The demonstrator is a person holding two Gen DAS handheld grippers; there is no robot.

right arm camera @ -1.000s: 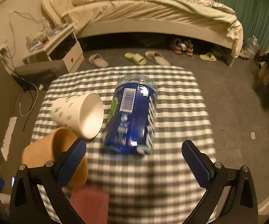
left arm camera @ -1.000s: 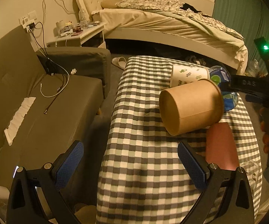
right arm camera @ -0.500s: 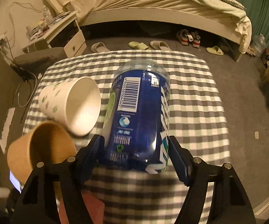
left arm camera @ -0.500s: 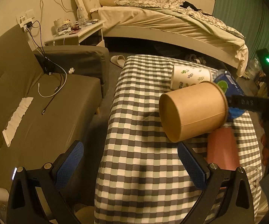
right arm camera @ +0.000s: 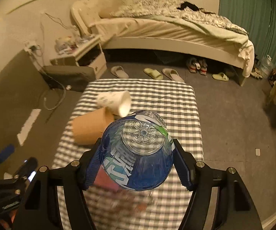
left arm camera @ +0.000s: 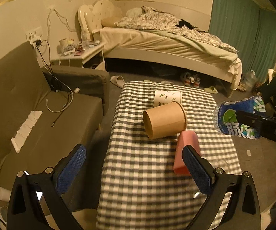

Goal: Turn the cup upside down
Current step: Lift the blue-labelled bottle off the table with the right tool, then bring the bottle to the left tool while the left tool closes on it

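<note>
Dim, warm yellow indoor light tints both views. Fisheye distortion bends the room's edges into dark vignetted corners. The checked tablecloth [right arm camera: 184, 115] smears with motion blur near the bottom of the right wrist view.

Blue-label clear plastic cup [right arm camera: 138, 153] — clamped in right tongs [right arm camera: 138, 164], lifted, base facing camera.

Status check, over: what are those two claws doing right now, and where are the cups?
Left gripper open, empty. Right gripper shut on blue bottle, held above table. Brown cup and white cup lie on their sides, unflipped. Pink block beside brown cup.
</note>
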